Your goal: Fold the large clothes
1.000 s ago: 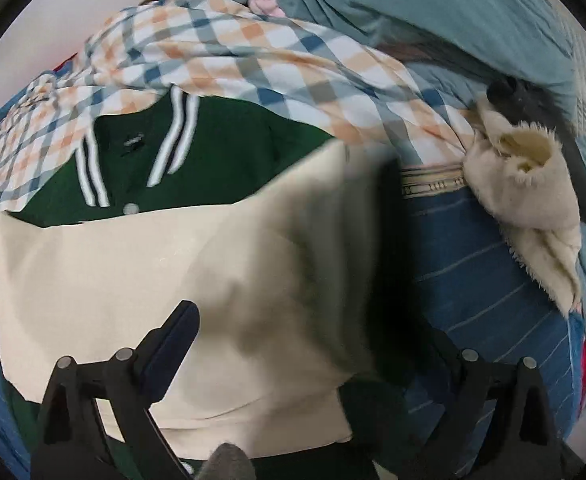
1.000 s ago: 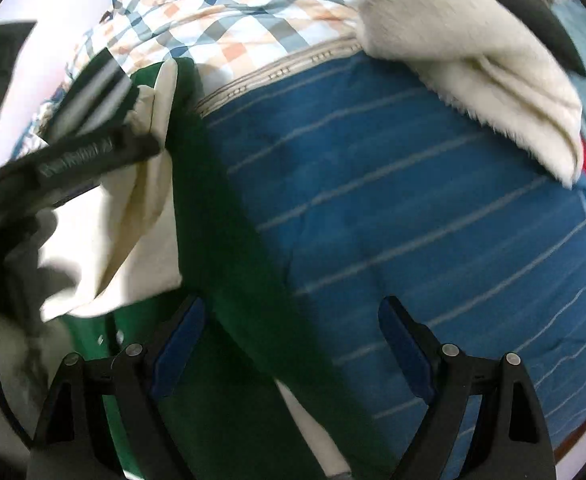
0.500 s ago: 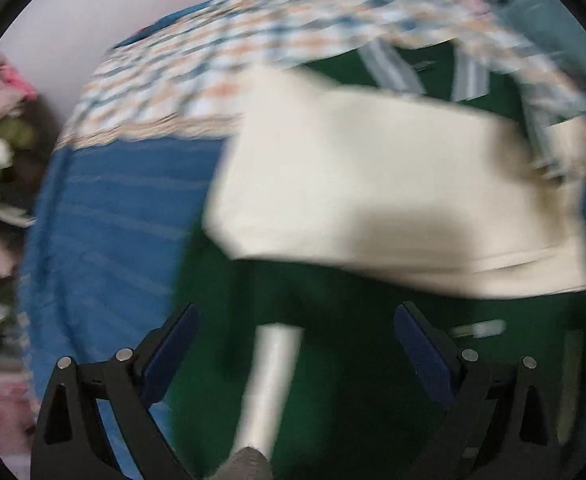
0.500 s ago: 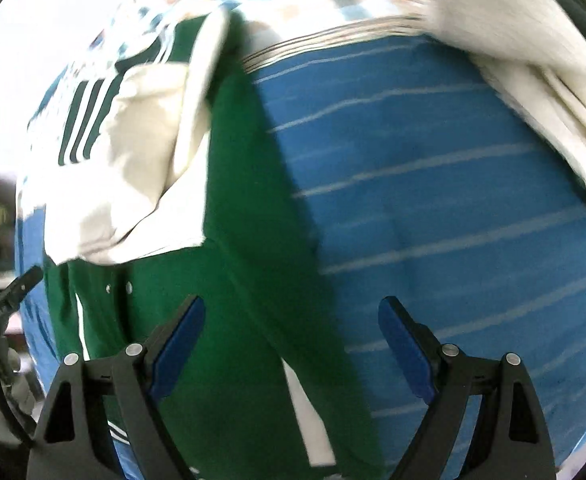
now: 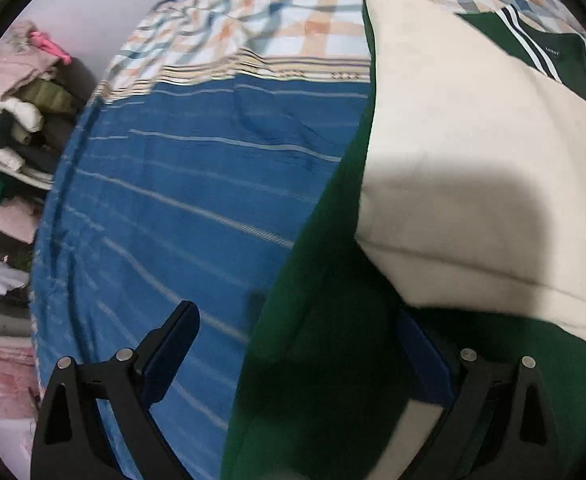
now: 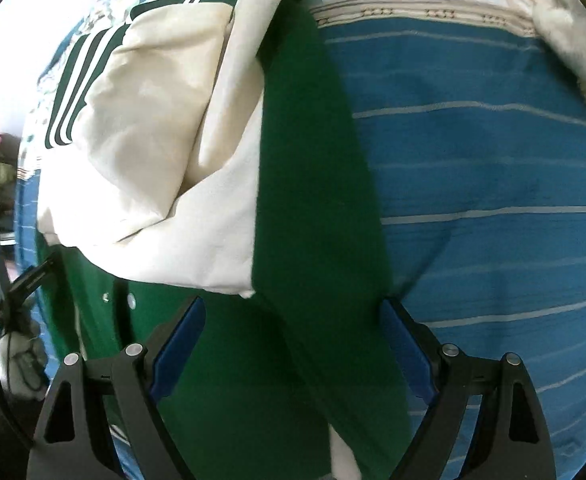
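The green varsity jacket with cream sleeves (image 5: pixel 473 184) is spread across the blue striped bedsheet (image 5: pixel 181 200), frame right. The left gripper (image 5: pixel 293 344) and right gripper (image 6: pixel 293 324) are held with jaws spread, nothing clamped.

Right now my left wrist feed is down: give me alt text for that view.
A green jacket with a cream sleeve folded across it lies on a blue striped bedspread, filling the right half of the view. The left gripper is open above the jacket's left edge. Stacked clothes sit far left.
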